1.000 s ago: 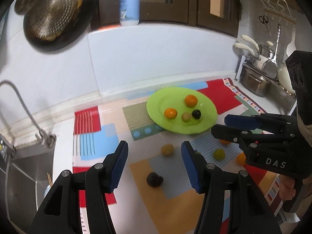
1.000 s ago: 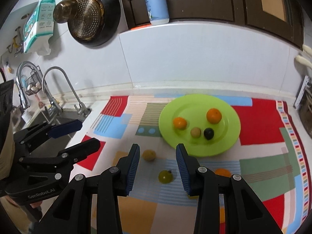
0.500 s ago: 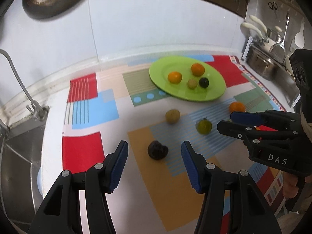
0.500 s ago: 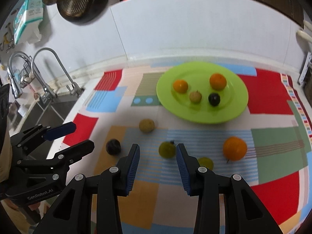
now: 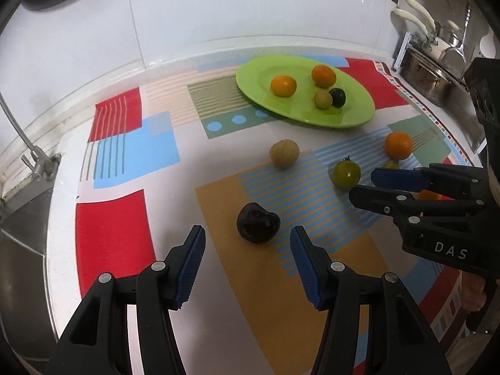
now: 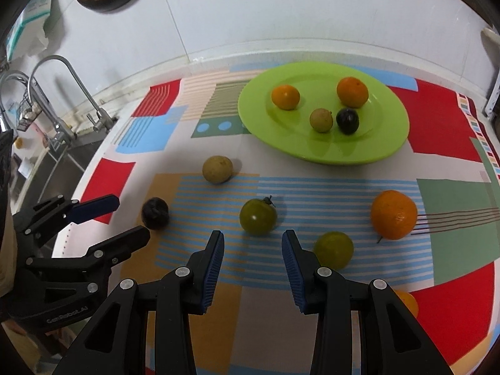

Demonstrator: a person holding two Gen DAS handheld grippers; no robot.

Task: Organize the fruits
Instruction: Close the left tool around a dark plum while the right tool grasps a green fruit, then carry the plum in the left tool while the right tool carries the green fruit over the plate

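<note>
You had four fruits on the green plate [image 6: 393, 143], six lay short of it, and both the left gripper [image 5: 247, 262] and the right gripper [image 6: 253, 265] stood apart, empty.

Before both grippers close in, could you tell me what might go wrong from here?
1. The dark fruit ahead of the open left gripper is round and loose on the mat; a glancing finger could roll it away.
2. The green tomato and yellow-green fruit lie close together; the right gripper may nudge the neighbour.
3. The two grippers work side by side and could collide.
</note>
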